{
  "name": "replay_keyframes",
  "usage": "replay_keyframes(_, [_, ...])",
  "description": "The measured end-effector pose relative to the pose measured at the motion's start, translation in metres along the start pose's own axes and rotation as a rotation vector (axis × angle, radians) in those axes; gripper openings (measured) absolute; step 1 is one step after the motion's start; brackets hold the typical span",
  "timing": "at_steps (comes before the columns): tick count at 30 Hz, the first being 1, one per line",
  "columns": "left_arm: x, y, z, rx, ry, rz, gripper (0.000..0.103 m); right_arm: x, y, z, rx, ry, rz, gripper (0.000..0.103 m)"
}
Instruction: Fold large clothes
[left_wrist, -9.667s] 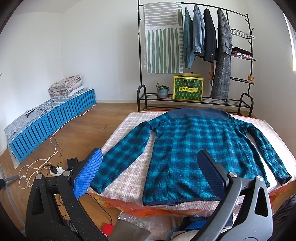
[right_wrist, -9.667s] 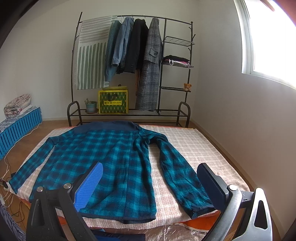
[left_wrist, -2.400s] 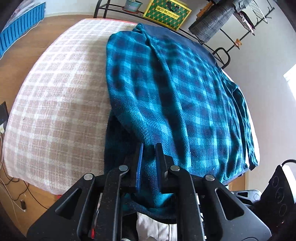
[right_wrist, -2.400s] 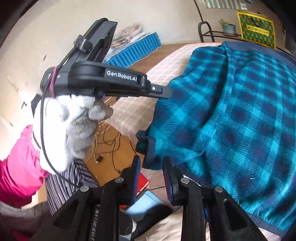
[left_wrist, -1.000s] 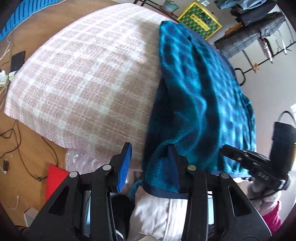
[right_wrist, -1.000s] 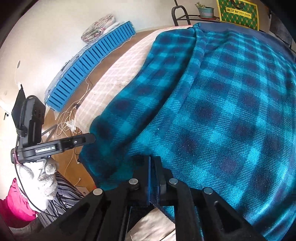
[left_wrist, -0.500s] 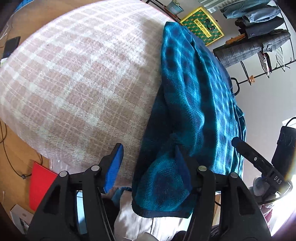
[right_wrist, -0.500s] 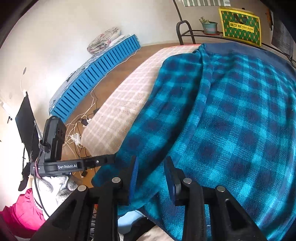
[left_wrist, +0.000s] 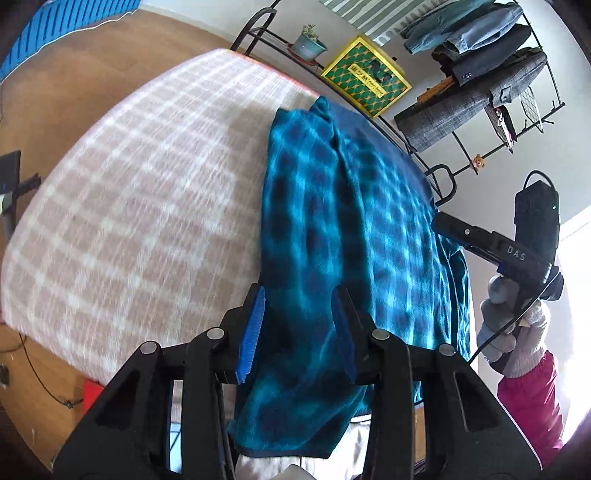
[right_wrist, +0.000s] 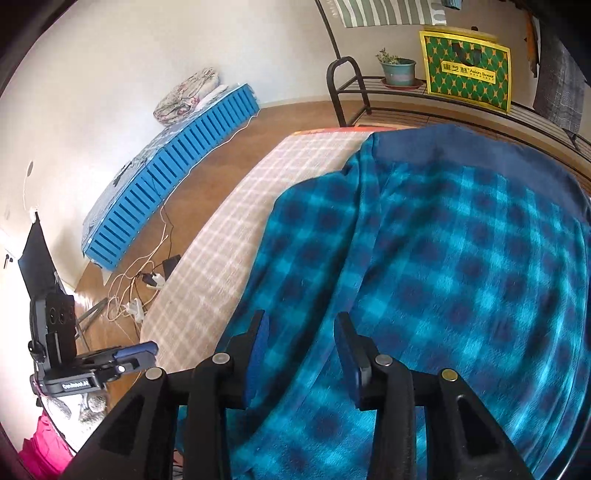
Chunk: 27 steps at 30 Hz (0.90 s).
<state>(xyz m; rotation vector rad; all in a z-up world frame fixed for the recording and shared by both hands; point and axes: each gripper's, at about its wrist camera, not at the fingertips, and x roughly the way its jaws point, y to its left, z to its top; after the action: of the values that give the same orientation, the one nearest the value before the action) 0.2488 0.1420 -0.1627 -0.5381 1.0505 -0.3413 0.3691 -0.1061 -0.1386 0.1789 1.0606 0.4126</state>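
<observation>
A teal and navy plaid shirt (left_wrist: 332, 206) lies on a checked bed cover (left_wrist: 140, 206), with its left side and sleeve folded over the body. It also fills the right wrist view (right_wrist: 443, 280). My left gripper (left_wrist: 297, 325) is open and hangs over the shirt's near hem, holding nothing. My right gripper (right_wrist: 299, 343) is open above the folded left edge, holding nothing. The right gripper also shows at the right of the left wrist view (left_wrist: 443, 225), and the left gripper at the lower left of the right wrist view (right_wrist: 140, 349).
A black clothes rack (left_wrist: 476, 92) with hanging coats stands behind the bed, with a yellow-green box (right_wrist: 467, 70) and a potted plant (right_wrist: 399, 70) on its low shelf. A blue slatted bench (right_wrist: 173, 184) and floor cables (right_wrist: 140, 288) lie at the left.
Both grippers have let go of the shirt's left side and opened. They have pulled back towards the near edge of the bed. The folded sleeve now rests on the shirt body.
</observation>
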Motion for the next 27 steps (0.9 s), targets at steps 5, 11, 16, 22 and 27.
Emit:
replay_keyframes(5, [0.021, -0.003, 0.078, 0.033, -0.021, 0.002, 0.055, 0.014, -0.022, 0.044, 0.010, -0.045, -0.038, 0.057])
replay_keyframes(11, [0.078, 0.020, 0.144, -0.017, -0.007, 0.018, 0.055, 0.063, -0.044, 0.091, 0.021, -0.023, -0.075, 0.057])
replay_keyframes(16, [0.126, 0.032, 0.165, -0.041, 0.045, -0.008, 0.055, 0.115, -0.050, 0.119, -0.006, 0.034, -0.085, 0.057])
replay_keyframes(22, [0.170, 0.032, 0.182, -0.028, 0.081, -0.008, 0.055, 0.166, -0.068, 0.140, 0.029, 0.093, -0.089, 0.036])
replay_keyframes(27, [0.184, 0.026, 0.188, 0.040, 0.076, 0.051, 0.005, 0.182, -0.083, 0.150, 0.079, 0.105, -0.002, 0.003])
